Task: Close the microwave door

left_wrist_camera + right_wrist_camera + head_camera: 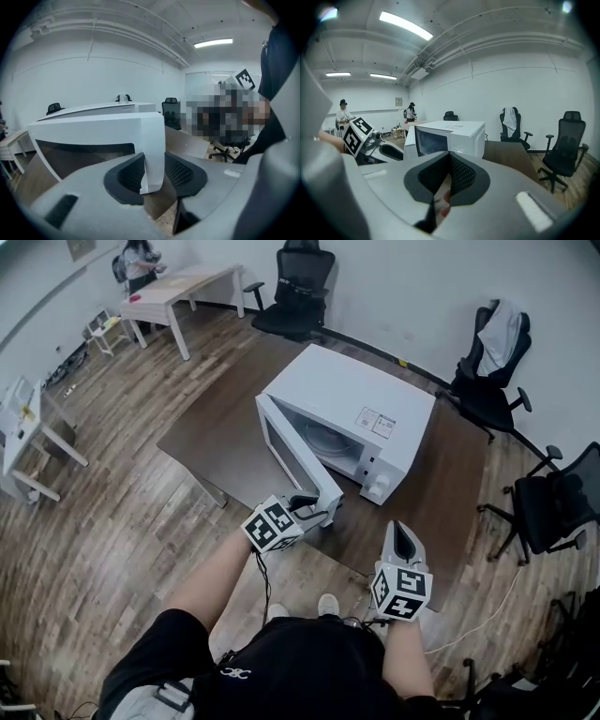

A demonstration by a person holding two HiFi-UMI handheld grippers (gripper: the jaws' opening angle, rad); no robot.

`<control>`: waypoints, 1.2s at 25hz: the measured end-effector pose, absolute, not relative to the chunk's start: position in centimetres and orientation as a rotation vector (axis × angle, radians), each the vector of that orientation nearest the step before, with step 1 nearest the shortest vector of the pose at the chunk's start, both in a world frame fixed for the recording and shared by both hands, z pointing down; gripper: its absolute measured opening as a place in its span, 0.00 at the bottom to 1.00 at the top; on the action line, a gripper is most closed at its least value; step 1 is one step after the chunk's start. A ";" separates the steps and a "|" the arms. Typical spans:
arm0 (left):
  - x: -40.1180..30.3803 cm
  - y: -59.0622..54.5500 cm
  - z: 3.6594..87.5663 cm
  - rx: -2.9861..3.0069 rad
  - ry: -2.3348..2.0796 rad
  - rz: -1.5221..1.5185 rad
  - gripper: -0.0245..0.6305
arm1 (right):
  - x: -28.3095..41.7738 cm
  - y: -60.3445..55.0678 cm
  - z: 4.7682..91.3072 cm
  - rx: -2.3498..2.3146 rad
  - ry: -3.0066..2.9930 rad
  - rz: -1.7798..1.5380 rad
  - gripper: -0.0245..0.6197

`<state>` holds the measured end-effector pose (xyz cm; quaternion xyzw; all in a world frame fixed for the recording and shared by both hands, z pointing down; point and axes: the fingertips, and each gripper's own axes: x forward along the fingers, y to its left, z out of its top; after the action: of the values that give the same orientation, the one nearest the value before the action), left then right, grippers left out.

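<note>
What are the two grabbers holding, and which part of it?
The left gripper pinches the open microwave door by its free edge. The right gripper is shut, holding nothing.

Microwave (361,404) was white, door (296,457) window dark. Table (211,432) dark brown, floor (112,521) streaky wood-brown. Left gripper (322,512) and right gripper (404,534) grey; pads (127,177) black mesh; cubes (273,524) black-and-white squares. Chairs (300,292) black.

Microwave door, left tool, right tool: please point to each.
door (98,131), left gripper view, frame above window.
left tool (323,509), head view, between its tips.
right tool (401,532), head view, between its tips.
</note>
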<state>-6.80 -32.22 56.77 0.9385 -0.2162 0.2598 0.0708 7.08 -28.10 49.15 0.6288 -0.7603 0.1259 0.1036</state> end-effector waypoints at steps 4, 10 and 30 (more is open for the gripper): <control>-5.2 -33.5 56.7 2.810 -0.679 0.770 0.25 | 8.7 -28.8 49.3 1.871 -2.239 0.381 0.05; -3.1 -35.5 56.9 2.786 -0.729 0.755 0.25 | 11.0 -30.0 49.7 1.891 -2.233 0.403 0.05; 1.5 -41.3 56.8 2.790 -0.844 0.757 0.26 | 16.2 -35.1 49.3 1.887 -2.250 0.365 0.05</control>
<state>1.52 -41.32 56.81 0.9245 -0.2798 0.2508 0.0649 16.16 -35.06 49.26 0.6350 -0.7572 0.1228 0.0912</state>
